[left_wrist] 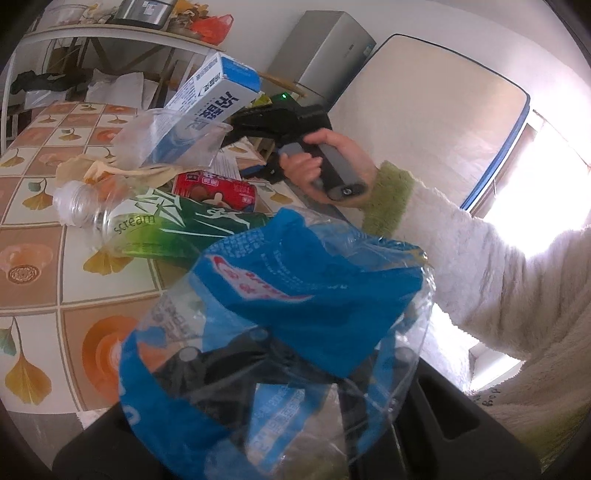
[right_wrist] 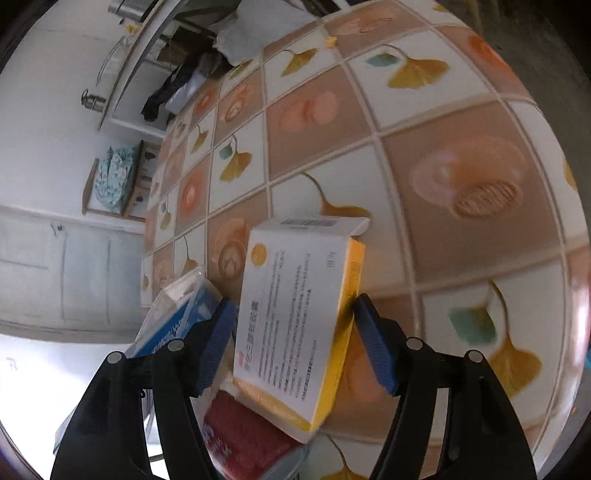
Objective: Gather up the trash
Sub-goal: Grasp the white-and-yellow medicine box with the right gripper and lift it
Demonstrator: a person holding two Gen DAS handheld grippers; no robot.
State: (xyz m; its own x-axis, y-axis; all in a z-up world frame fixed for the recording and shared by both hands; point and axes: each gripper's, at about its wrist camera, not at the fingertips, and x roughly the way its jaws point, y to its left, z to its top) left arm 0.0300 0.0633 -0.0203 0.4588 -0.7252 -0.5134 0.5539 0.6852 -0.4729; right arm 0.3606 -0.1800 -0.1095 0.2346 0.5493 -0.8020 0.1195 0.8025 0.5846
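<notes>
In the left wrist view my left gripper (left_wrist: pixel 284 343) is shut on a crumpled blue and clear plastic wrapper (left_wrist: pixel 314 295), which hides its fingers. Beyond it lies a heap of trash: a green bottle (left_wrist: pixel 159 225), a red pack (left_wrist: pixel 214 190), a clear cup (left_wrist: pixel 166 136) holding a blue and white carton (left_wrist: pixel 218 96), and crumpled paper (left_wrist: pixel 110 170). A hand holds my right gripper (left_wrist: pixel 280 118) over the heap, with its tips hidden. In the right wrist view my right gripper (right_wrist: pixel 291 306) is open around a white and yellow box (right_wrist: pixel 295 314). The box rests on the red pack (right_wrist: pixel 247 439).
The table wears a tiled cloth with leaf prints (right_wrist: pixel 406 129). A blue carton in clear plastic (right_wrist: pixel 184 310) lies left of the box. A fluffy white sleeve (left_wrist: pixel 480 266) crosses the right side. A cluttered shelf (left_wrist: pixel 110 33), a grey fridge (left_wrist: pixel 325 48) and a leaning board (left_wrist: pixel 424 122) stand behind.
</notes>
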